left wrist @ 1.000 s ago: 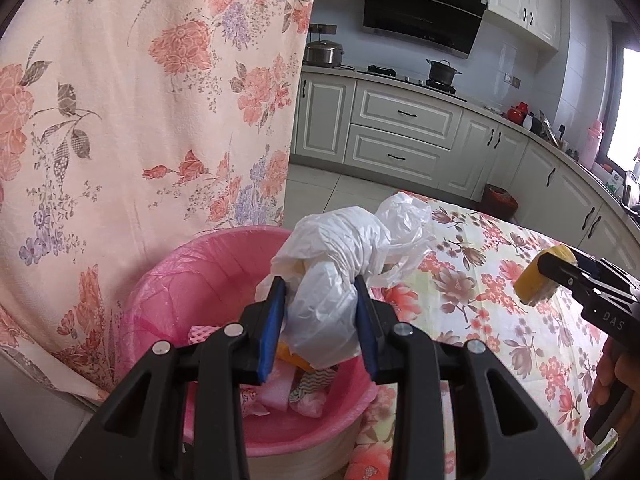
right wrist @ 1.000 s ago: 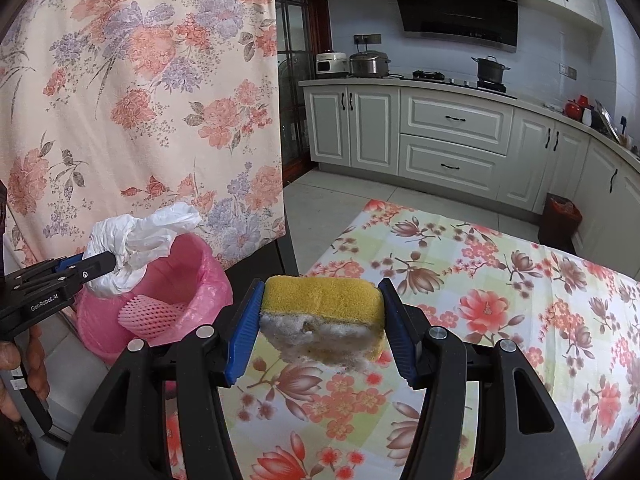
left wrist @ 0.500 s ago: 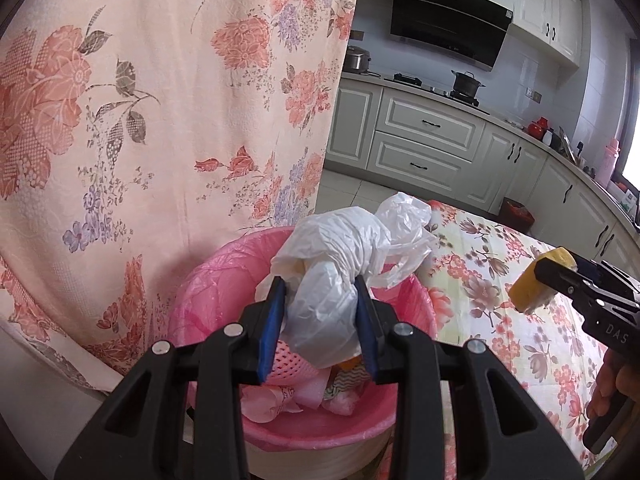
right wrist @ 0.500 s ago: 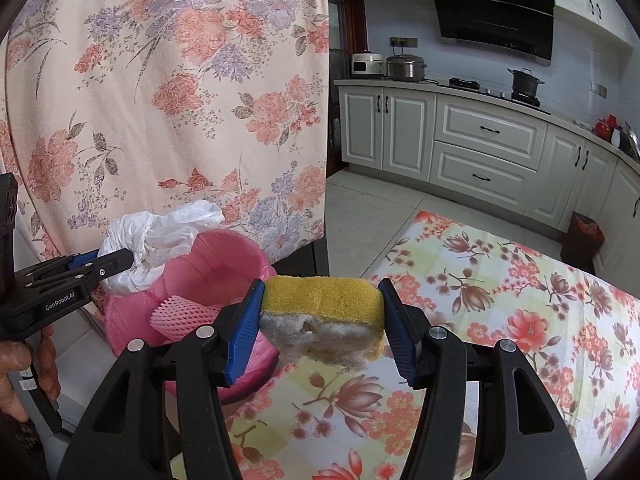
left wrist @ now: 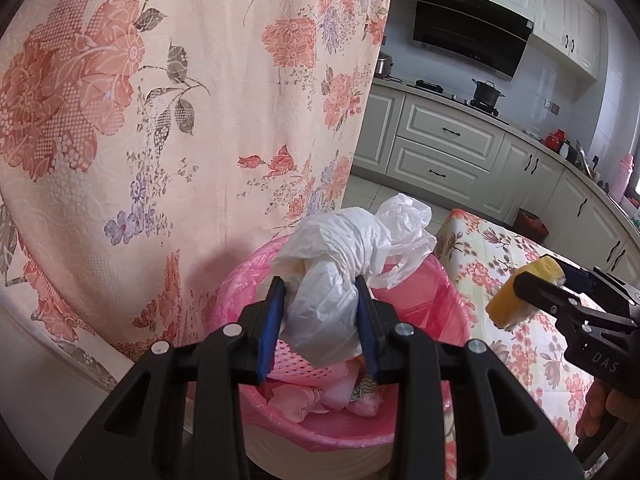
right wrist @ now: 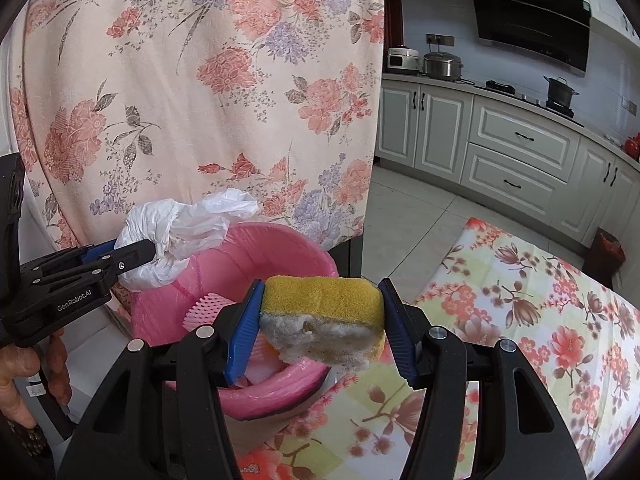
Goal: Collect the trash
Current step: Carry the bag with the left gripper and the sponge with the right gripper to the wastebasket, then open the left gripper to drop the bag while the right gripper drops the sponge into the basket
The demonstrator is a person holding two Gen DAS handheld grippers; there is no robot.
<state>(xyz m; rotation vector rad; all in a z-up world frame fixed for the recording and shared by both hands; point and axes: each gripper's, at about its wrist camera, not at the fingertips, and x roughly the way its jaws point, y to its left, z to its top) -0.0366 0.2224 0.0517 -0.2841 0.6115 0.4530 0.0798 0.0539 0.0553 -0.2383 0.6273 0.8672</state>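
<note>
My left gripper [left wrist: 320,320] is shut on a crumpled white plastic bag [left wrist: 340,272] and holds it above the pink-lined trash bin [left wrist: 436,304]. The bin holds a pink foam net and other scraps. My right gripper [right wrist: 322,320] is shut on a worn yellow sponge [right wrist: 320,304] and holds it over the near rim of the bin [right wrist: 280,248]. In the right wrist view the left gripper [right wrist: 132,258] with the bag [right wrist: 180,232] hangs over the bin's far left side. In the left wrist view the right gripper [left wrist: 536,292] with the sponge [left wrist: 516,300] is at the right.
A floral curtain [left wrist: 160,120] hangs right behind the bin. A table with a floral cloth [right wrist: 540,300] lies to the right of the bin. Kitchen cabinets [right wrist: 520,148] and a stove stand farther back across a tiled floor.
Both grippers have moved left toward the bin with their loads. The bag now hangs over the bin's middle, and the sponge has come over its near rim.
</note>
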